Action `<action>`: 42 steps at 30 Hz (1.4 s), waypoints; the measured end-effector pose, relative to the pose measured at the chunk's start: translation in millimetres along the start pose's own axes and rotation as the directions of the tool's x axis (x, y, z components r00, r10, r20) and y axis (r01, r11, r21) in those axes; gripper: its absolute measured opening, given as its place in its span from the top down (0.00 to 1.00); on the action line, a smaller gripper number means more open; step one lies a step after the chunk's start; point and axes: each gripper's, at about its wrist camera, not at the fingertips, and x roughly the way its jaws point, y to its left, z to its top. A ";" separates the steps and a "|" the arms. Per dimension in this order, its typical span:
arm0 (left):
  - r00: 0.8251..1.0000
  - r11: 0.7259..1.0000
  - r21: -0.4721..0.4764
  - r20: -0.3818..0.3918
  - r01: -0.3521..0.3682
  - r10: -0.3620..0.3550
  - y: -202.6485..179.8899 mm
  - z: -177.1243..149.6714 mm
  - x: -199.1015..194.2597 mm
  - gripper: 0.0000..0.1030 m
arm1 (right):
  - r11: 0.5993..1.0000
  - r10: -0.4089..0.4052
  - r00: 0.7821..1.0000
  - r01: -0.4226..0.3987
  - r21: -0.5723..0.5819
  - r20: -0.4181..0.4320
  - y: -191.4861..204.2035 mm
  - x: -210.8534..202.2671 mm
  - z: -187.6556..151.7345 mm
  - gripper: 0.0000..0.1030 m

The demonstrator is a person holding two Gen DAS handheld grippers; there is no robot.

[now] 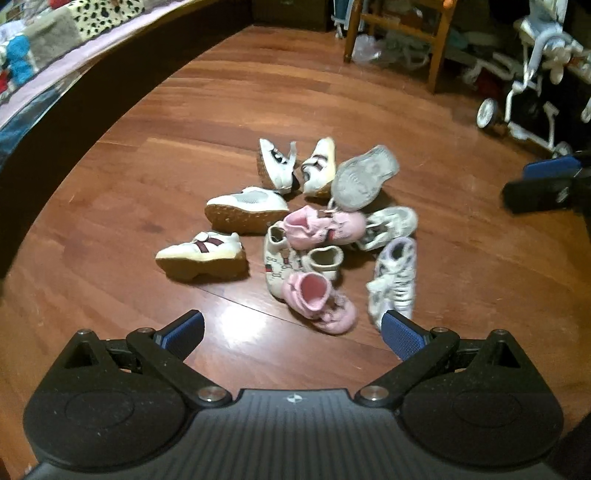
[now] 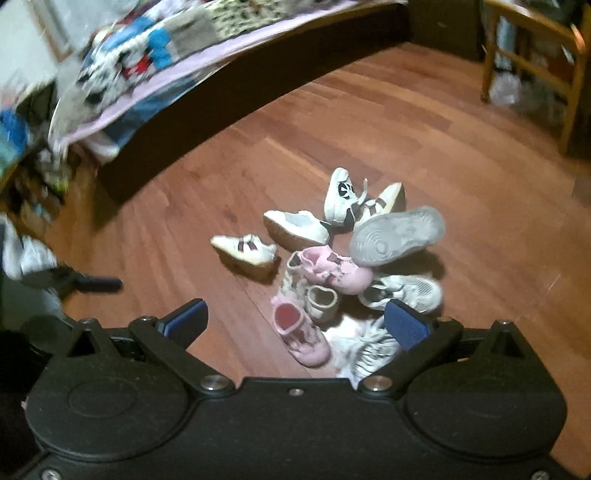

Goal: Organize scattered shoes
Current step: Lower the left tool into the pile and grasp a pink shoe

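- Wooden floor (image 1: 110, 206) is being shown by the left wrist view, bordered by a bed (image 1: 55, 55), chair (image 1: 399, 33) and stroller (image 1: 535, 74); the shoe pile (image 1: 295, 229) is lying just ahead of the wide-spread left gripper (image 1: 291, 332).
- Pink shoe (image 2: 303, 332) is being framed between the wide-spread right gripper (image 2: 295, 321) fingers in the right wrist view.

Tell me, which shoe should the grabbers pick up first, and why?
Probably the near pink fabric bootie: it lies closest, right in front of the open right gripper, at the pile's edge with nothing on top. Lowering onto it seems easiest; the open left gripper is empty too.
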 end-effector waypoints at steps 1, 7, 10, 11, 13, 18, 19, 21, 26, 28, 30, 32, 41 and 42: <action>1.000 1.000 -0.011 -0.009 -0.009 0.009 1.8 -0.3 16.2 0.00 | 1.000 0.004 1.000 -0.004 0.018 -0.011 -5.7 6.9 -2.5 0.00; 0.996 0.994 -0.110 -0.084 0.001 -0.010 20.8 -14.3 101.5 0.00 | 0.997 -0.014 0.998 0.018 0.069 -0.062 -28.5 35.9 -9.2 0.00; 0.997 0.989 -0.150 -0.079 -0.013 0.001 29.2 -15.6 125.5 0.00 | 0.998 -0.017 0.997 0.021 0.053 -0.077 -25.9 45.0 -6.3 0.00; 0.997 0.986 -0.168 -0.075 -0.007 -0.005 30.2 -15.3 130.7 0.00 | 0.999 -0.017 0.997 0.021 0.039 -0.081 -23.0 48.0 -6.0 0.00; 0.998 0.979 -0.204 -0.066 0.004 -0.018 32.2 -14.7 141.1 0.00 | 1.000 -0.022 0.996 0.023 0.010 -0.090 -18.6 54.3 -4.2 0.00; 0.998 0.968 -0.251 -0.059 0.016 -0.032 25.1 -18.2 163.8 0.02 | 0.993 -0.085 0.991 0.077 -0.084 -0.099 -14.3 70.6 6.1 0.00; 0.998 0.968 -0.251 -0.060 0.014 -0.030 22.9 -18.5 166.7 0.04 | 0.992 -0.099 0.990 0.090 -0.091 -0.098 -15.9 72.8 8.5 0.00; 0.998 0.974 -0.228 -0.056 0.004 -0.017 16.6 -19.6 175.1 0.07 | 0.989 -0.119 0.989 0.110 -0.096 -0.093 -19.3 76.0 12.5 0.00; 0.999 0.977 -0.215 -0.050 -0.018 0.008 12.5 -19.4 192.6 0.21 | 0.991 -0.125 0.989 0.120 -0.056 -0.084 -32.7 77.1 21.6 0.00; 0.998 0.977 -0.210 -0.052 -0.029 0.018 11.7 -19.5 198.3 0.26 | 0.992 -0.118 0.989 0.115 -0.046 -0.084 -34.9 75.3 23.2 0.00; 0.998 0.979 -0.200 -0.052 -0.029 0.019 10.8 -18.9 204.3 0.28 | 0.993 -0.112 0.990 0.109 -0.036 -0.083 -37.0 73.6 24.8 0.00; 0.999 0.983 -0.182 -0.052 -0.025 0.016 7.9 -17.7 212.4 0.32 | 0.994 -0.109 0.991 0.106 -0.037 -0.082 -33.4 76.3 24.6 0.00; 0.996 0.997 -0.068 -0.080 -0.031 0.026 -7.4 -11.7 226.0 0.86 | 0.994 -0.106 0.991 0.103 -0.040 -0.078 -28.9 77.0 26.0 0.00; 0.997 0.998 -0.059 -0.081 -0.022 0.018 -7.6 -10.7 224.1 0.87 | 0.994 -0.105 0.992 0.102 -0.040 -0.077 -28.1 76.7 26.2 0.00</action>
